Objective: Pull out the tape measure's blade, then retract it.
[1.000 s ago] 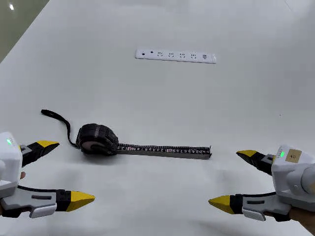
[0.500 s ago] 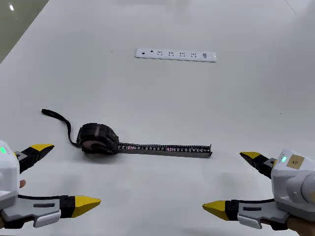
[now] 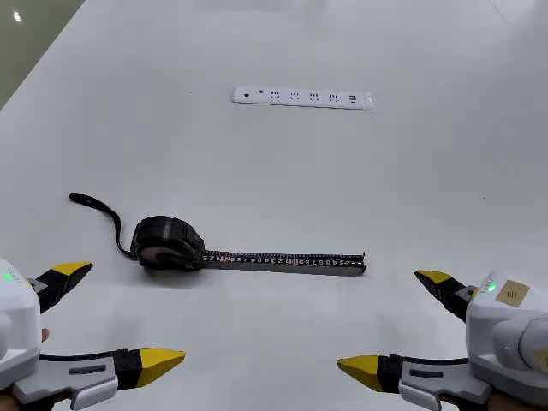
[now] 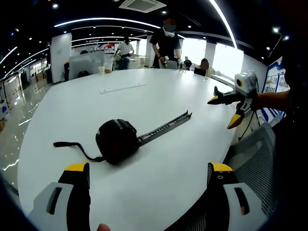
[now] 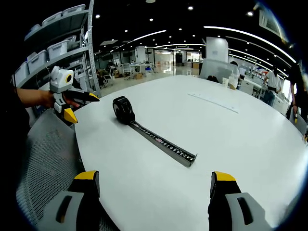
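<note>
Black against the white table (image 3: 274,163), the tape measure (image 3: 168,243) lies a little ahead of you. Its case is on your left, and its blade (image 3: 287,260) is drawn out flat along the tabletop to your right, ending in a small hook (image 3: 363,262). Both claws are spread wide and hold nothing. Your left gripper (image 3: 133,312) hangs on the case side and your right gripper (image 3: 380,319) on the hook side, each well short of the tape. With the blade already out, the retract looks like the part left to do. Bring the left gripper in over the case and close across its body, keeping clear of the strap (image 3: 98,212) that trails off to the left, so the case cannot skid when the spring pulls. Take the blade with the right gripper close to the hook, where the upturned tip gives you something to pinch, since the strip itself lies flat on the table. You cannot tell from here whether a lock is set, so expect either a stiff blade or a sudden pull. Walk the hook back toward the case in line with the blade, slowly, rather than letting it whip home. The power strip (image 3: 302,98) sits well apart at the far side and should not get in your way.
</note>
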The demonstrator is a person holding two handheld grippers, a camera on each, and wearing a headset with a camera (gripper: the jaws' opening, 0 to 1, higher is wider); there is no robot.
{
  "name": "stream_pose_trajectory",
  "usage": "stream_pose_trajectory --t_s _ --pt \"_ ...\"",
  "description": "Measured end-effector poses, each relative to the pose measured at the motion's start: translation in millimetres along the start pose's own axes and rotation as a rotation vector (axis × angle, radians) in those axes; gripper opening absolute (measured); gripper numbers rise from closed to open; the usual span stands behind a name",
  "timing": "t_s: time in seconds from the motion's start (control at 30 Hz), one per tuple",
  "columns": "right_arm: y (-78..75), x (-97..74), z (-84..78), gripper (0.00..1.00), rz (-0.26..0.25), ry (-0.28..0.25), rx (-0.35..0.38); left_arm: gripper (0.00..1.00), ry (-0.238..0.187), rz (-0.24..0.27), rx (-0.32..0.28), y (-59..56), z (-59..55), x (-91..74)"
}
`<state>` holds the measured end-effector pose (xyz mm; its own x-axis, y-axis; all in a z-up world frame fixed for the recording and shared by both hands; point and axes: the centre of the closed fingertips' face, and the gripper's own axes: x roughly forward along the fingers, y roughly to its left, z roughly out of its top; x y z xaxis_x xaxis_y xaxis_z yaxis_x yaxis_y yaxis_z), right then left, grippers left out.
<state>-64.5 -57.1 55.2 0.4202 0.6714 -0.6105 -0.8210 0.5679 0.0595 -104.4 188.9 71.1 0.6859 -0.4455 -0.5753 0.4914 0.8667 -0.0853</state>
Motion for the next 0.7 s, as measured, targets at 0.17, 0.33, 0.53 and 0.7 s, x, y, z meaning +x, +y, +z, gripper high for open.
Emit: stream_pose_trajectory --t_s 0.17,0.33,0.53,0.7 --pt "-0.1 -0.4 0.8 0.95 -0.021 -0.004 0.018 0.99 -0.012 0.021 -0.019 -1.2 1.7 -2.1" --pt "3.6 -2.1 4.3 0.95 -0.031 -0.017 0.048 0.99 -0.018 0.06 -0.041 1.0 2.6 -0.1" --pt "7.6 -2.5 7.4 0.96 -0.052 -0.022 0.052 0.99 -0.031 0.067 -0.064 -3.7 7.5 1.5" --pt "12.0 -3.4 12.5 0.97 -0.071 -0.031 0.061 0.99 -0.033 0.067 -0.056 -10.6 11.2 1.6"
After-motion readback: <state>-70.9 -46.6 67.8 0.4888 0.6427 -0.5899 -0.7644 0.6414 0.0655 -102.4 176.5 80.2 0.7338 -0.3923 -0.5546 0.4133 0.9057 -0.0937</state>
